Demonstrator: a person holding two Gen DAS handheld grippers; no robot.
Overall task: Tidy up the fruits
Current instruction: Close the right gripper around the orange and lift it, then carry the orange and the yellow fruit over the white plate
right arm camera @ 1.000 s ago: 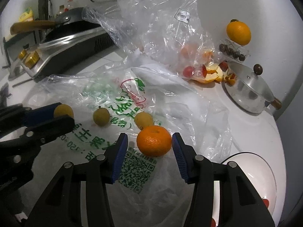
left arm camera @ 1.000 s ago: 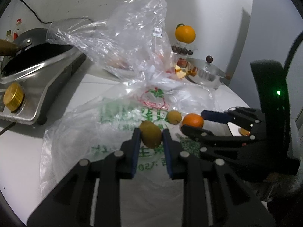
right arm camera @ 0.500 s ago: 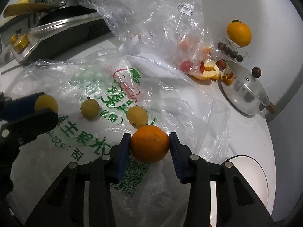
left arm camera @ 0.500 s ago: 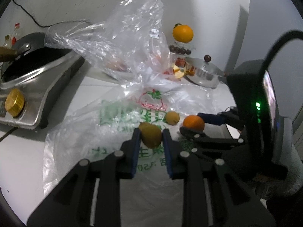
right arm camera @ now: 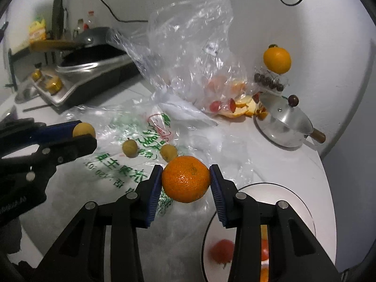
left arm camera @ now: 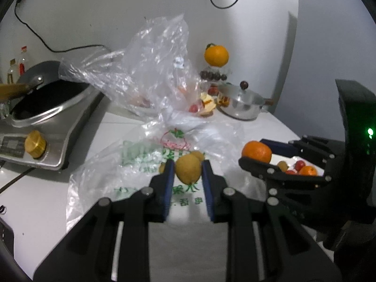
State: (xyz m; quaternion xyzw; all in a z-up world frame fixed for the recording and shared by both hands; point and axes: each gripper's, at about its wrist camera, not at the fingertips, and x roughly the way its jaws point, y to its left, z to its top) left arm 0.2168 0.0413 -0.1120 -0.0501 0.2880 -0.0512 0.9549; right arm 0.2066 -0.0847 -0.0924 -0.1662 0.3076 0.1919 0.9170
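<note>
Tangerine (right arm camera: 185,179) between right gripper (right arm camera: 185,183) fingers (right arm camera: 154,188)

We see the white plate (right arm camera: 293,202) cut off by the picture's lower edge, its red fruit (right arm camera: 222,251) blurred and its other fruit half hidden behind the right tongs (right arm camera: 185,179).

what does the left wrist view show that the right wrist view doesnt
Only the left wrist view shows the left gripper head-on, shut on a small yellow-green oval fruit, and the right gripper's body with its green light.

Only the right wrist view shows the right gripper head-on, shut on a round orange tangerine, and two loose yellow-green fruits apart on the printed plastic bag.

Both show the clear crumpled bag, the steel lidded pot, the black wok, and the white plate holding fruit.
</note>
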